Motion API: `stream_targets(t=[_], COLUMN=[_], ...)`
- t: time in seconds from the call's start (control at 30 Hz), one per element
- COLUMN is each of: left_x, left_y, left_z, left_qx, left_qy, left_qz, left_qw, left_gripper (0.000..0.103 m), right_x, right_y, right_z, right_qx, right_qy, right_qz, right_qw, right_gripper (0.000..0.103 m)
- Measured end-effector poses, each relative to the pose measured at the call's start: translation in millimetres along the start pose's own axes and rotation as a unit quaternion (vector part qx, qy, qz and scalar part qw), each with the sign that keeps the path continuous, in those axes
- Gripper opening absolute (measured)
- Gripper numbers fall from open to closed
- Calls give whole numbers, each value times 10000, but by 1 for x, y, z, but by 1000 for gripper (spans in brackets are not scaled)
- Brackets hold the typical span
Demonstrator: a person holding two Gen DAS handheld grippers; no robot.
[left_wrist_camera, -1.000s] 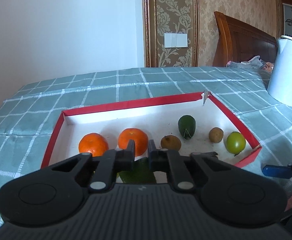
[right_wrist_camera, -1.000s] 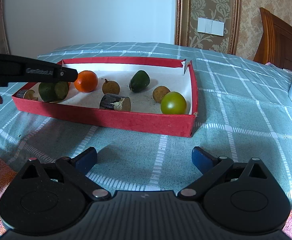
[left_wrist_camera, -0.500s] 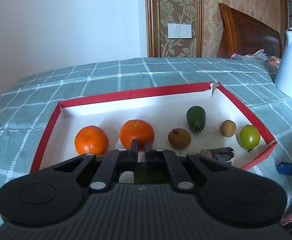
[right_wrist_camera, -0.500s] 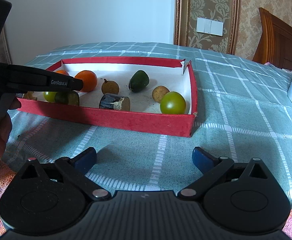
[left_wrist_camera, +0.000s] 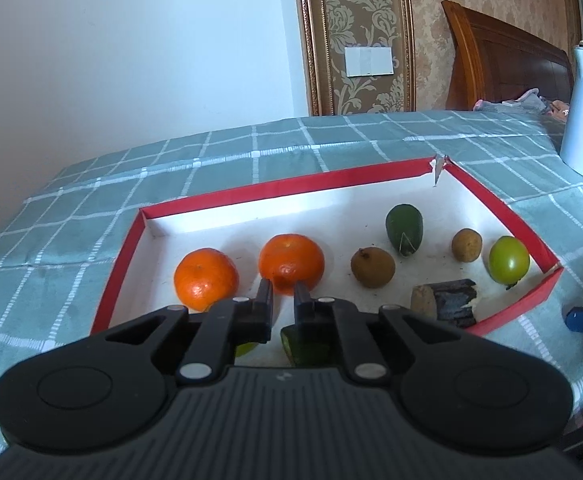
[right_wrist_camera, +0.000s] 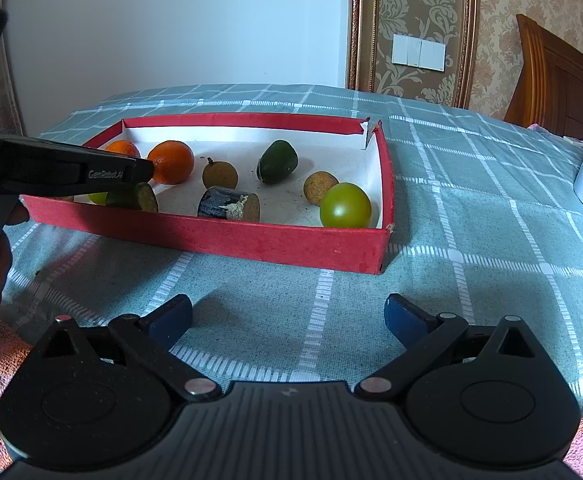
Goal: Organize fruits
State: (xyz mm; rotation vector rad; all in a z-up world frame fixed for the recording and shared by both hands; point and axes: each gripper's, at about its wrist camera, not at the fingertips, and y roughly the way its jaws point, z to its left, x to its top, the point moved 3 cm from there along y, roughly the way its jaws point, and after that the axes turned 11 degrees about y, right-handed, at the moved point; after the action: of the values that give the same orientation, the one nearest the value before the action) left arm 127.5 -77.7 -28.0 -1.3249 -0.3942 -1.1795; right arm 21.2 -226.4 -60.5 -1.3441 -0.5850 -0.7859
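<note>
The left tongs (left_wrist_camera: 282, 300) filled the bottom of the left wrist frame as a matte black plastic body with a ribbed grey-black centre panel. Two rounded lobes sat at lower left and lower right, each with a shallow circular recess. Angular black link arms ran up from silver pivot pins toward two narrow black fingers (left_wrist_camera: 264, 304) near mid-frame.

The right tongs (right_wrist_camera: 287, 318) had the same black ribbed body and round lobes along the bottom of the right wrist frame, dusted with specks, with silver pins and small red-tipped pins on the links. Their fingertips (right_wrist_camera: 171, 316) wore blue pads.

At the left edge of that frame, the left tongs' black side carried pale "GenRobot" lettering.
</note>
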Motion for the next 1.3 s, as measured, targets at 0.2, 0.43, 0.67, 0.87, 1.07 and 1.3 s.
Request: stream_targets(t=[0.2, 0.43, 0.67, 0.87, 1.07, 1.3], left_x=[-1, -2, -12, -32, -51, -62], left_y=[-9, -33, -74, -111, -136, -150], left_z=[2, 3, 4, 4, 6, 19], left_qx=[166, 341, 552, 807, 1124, 768], left_qy=[-19, -149, -310, -542, -491, -921], left_qz=[-7, -248, -449, -529, -491, -343], left_qw=[9999, 9990, 9970, 9939, 9912, 9922], left_gripper=[26, 71, 96, 103, 103, 103], right_x=[0, -1, 0, -2, -10, -15], right_y=[0, -1, 0, -3, -19, -32], right_z=[0, -2, -1, -3, 1, 1], right_qx=[-3, 7, 5, 43, 166, 225], right_qy=[3, 14, 15, 23, 181, 453], right_qz=[-1, 4, 5, -2, -138, -211], right_qw=[10000, 10000, 10000, 10000, 9996, 9985], right_gripper=[103, 103, 103, 103, 103, 103])
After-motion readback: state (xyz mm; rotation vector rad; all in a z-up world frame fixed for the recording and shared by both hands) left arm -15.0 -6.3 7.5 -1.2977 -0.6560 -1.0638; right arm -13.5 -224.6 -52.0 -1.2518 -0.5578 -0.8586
